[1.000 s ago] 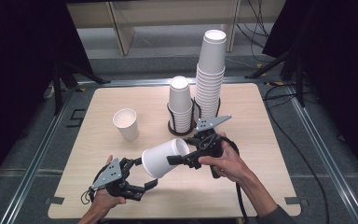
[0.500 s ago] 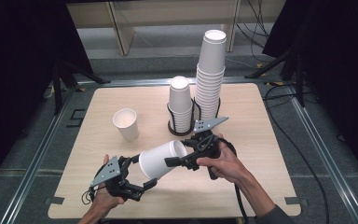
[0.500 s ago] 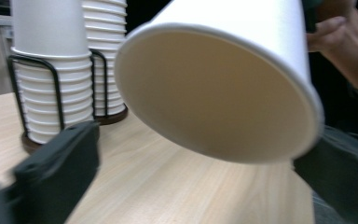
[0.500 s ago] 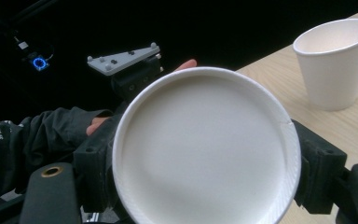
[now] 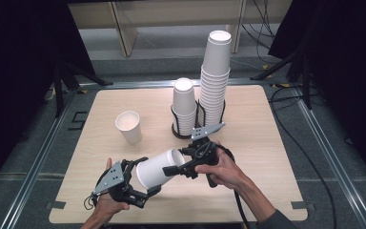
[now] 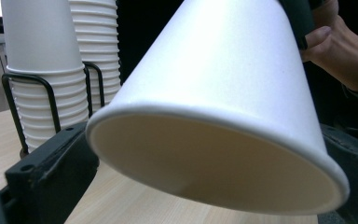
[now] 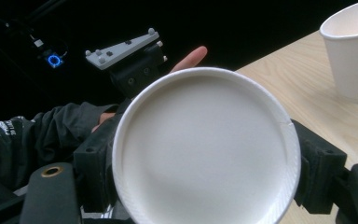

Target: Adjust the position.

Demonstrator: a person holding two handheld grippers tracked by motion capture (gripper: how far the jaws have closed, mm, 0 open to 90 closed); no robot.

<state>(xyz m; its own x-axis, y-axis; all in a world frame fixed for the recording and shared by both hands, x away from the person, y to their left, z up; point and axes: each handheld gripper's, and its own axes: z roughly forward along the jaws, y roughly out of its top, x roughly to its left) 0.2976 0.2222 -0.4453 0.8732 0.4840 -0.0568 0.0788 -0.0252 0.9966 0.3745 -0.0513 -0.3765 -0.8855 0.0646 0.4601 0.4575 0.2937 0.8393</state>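
Black two-jaw tools (image 5: 145, 179), grey plates, dark sleeve (image 7: 37, 128)

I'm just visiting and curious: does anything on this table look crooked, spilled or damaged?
Nothing is spilled or visibly damaged. The one odd thing is a paper cup held on its side above the table, base clamped by the right gripper, rim between the left gripper's open jaws. The loose cup and two stacks of cups stand upright.

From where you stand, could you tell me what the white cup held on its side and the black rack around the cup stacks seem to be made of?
White cup held on its side: apparently paper, matte, with a rolled rim and a faint side seam. Black rack: thin bent wire, likely coated metal, slightly glossy.
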